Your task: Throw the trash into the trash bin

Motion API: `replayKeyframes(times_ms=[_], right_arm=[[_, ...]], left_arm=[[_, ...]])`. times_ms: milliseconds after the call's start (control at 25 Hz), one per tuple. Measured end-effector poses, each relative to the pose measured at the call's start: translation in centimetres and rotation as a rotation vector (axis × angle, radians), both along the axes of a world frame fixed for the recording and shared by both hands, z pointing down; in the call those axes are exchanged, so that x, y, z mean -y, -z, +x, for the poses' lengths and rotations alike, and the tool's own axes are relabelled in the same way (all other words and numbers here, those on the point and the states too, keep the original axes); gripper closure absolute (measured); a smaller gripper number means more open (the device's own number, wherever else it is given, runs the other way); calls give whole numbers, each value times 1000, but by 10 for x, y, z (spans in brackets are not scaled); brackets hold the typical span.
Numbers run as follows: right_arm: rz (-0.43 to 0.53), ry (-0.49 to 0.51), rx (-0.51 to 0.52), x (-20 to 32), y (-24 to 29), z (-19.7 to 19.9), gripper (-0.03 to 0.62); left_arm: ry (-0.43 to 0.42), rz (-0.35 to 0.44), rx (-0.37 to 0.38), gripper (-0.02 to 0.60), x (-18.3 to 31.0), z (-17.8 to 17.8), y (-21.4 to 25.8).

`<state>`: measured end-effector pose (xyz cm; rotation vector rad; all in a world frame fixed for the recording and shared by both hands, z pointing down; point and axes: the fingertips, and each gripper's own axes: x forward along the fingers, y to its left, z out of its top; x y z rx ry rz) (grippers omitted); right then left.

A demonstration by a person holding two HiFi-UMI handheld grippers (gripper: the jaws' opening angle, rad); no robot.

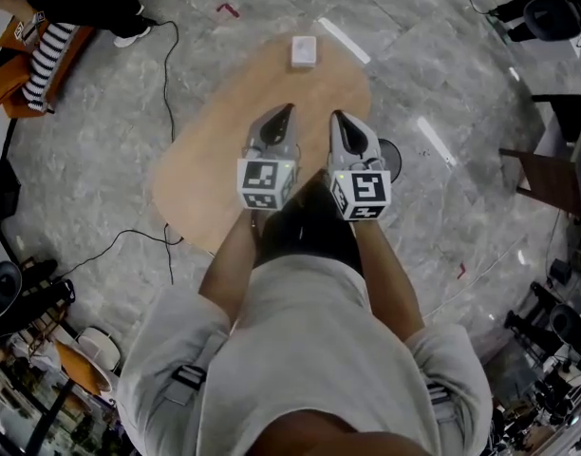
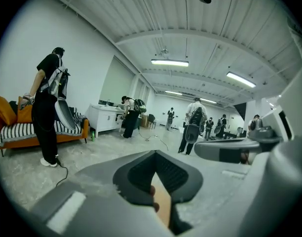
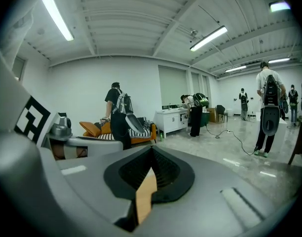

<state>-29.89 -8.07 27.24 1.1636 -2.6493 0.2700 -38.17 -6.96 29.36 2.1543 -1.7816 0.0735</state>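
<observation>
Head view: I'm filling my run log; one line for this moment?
left gripper shut, empty | right gripper shut, empty | white item on table, far end | trash bin not visible

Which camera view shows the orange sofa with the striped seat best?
The left gripper view: the sofa shows its front, cushion and striped seat, though a person stands before it. The right gripper view shows it smaller, mostly behind a person; the head view only a corner.

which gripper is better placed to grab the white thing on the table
Left, narrowly: the left gripper points nearly at the white thing; the right gripper sits slightly further aside. Both are shut and empty.
</observation>
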Motion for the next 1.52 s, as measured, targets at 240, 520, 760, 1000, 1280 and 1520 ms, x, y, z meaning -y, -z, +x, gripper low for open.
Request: replayKeyframes(times_ms=[240, 520, 760, 1000, 1280, 1520], right_arm=[[-103, 18, -57, 37, -56, -20, 586], [-259, 61, -74, 101, -163, -43, 586], [-331, 59, -74, 145, -231, -55, 586], [-406, 61, -78, 177, -300, -71, 586], [-420, 50, -91, 221, -349, -76, 586], [-469, -7, -163, 249, -379, -79, 586]], left_arm=[[-36, -64, -15, 563, 45, -5, -43], [-23, -193, 2, 563, 109, -27, -135], [-4, -281, -1, 563, 135, -36, -198], [48, -362, -71, 563, 165, -47, -268], [31, -411, -43, 563, 184, -55, -339], [54, -468, -85, 563, 186, -61, -369]])
